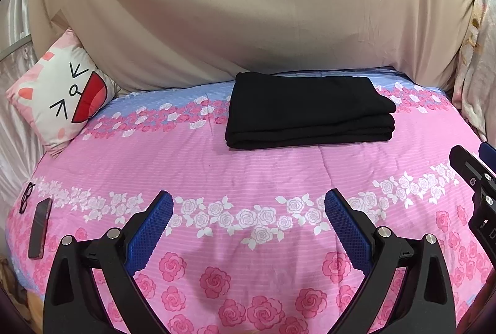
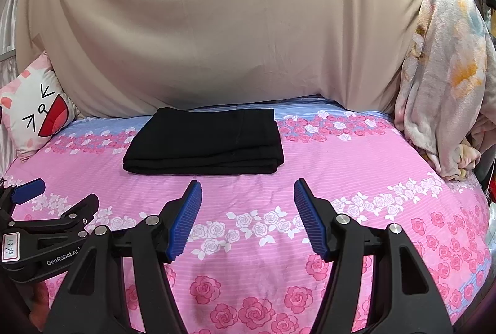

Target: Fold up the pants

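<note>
The black fabric pants [image 1: 310, 113], folded into a flat rectangle, lie on the pink rose-print bedspread [image 1: 248, 172]. Nearer than the pants, left gripper [image 1: 249, 207] and right gripper [image 2: 248, 197] gape empty. A careless nudge could undo the layers.

I'm looking at matt black cloth pants [image 2: 203, 141], soft on a printed cotton-like bedspread [image 1: 248, 172]; my left gripper [image 1: 248, 203] and right gripper [image 2: 248, 194] show matt black plastic, ribbed blue rubbery pads [image 2: 186, 222], shiny metal pins; glossy phone [image 1: 40, 228]
</note>
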`<action>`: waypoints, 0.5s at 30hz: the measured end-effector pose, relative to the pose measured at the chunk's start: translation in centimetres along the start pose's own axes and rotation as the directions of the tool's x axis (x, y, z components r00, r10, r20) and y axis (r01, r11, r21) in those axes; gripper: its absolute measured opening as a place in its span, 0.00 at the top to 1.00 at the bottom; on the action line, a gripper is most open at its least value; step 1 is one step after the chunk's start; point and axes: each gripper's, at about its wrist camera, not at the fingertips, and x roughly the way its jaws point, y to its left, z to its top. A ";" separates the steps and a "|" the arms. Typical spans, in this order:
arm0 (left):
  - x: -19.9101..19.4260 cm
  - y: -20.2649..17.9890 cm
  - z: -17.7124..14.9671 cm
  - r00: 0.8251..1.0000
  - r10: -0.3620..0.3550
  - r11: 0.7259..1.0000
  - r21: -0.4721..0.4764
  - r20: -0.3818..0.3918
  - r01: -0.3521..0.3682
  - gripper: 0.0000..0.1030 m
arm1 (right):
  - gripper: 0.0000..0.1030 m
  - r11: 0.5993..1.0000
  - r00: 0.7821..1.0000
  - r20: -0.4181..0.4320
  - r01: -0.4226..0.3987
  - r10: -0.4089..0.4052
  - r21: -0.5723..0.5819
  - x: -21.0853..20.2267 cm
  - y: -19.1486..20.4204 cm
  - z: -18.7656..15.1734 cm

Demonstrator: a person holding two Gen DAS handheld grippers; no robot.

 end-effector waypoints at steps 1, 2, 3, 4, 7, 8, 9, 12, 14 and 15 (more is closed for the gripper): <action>0.0 0.0 0.0 1.000 0.000 1.000 0.000 -0.001 0.000 0.06 | 0.42 1.000 1.000 0.000 -0.001 0.001 -0.001 0.0 0.0 0.0; 0.0 0.0 0.0 1.000 0.002 1.000 0.002 0.000 -0.002 0.06 | 0.42 1.000 1.000 0.001 0.003 -0.003 0.001 0.0 0.1 0.0; 0.1 -0.1 0.0 1.000 0.003 1.000 0.004 -0.001 -0.003 0.06 | 0.42 1.000 1.000 0.000 0.002 -0.002 0.001 0.1 0.1 0.0; 0.2 -0.1 0.0 1.000 0.005 1.000 0.004 -0.002 -0.005 0.06 | 0.42 1.000 1.000 0.000 0.003 -0.003 0.001 0.1 0.2 -0.1; 0.4 0.0 -0.1 1.000 0.005 1.000 0.006 -0.007 -0.005 0.06 | 0.42 1.000 1.000 -0.004 0.008 -0.008 0.003 0.2 0.2 -0.1; 0.5 -0.1 -0.1 1.000 0.005 1.000 0.005 -0.007 -0.005 0.06 | 0.42 1.000 1.000 -0.005 0.009 -0.009 0.004 0.3 0.2 -0.1; 0.6 -0.1 0.0 1.000 0.005 1.000 0.005 -0.009 -0.005 0.06 | 0.42 1.000 1.000 -0.008 0.008 -0.008 0.004 0.5 0.2 -0.1; 1.2 -0.1 0.2 1.000 0.007 1.000 0.005 -0.019 -0.007 0.06 | 0.42 1.000 1.000 -0.016 0.007 -0.007 0.005 1.0 0.2 0.0; 1.6 -0.1 0.3 1.000 0.009 1.000 0.004 -0.023 -0.009 0.06 | 0.42 1.000 1.000 -0.020 0.006 -0.006 0.004 1.4 0.3 0.1; 1.8 -0.1 0.4 1.000 0.009 1.000 0.004 -0.025 -0.009 0.06 | 0.42 1.000 1.000 -0.024 0.003 -0.003 0.002 1.6 0.4 0.1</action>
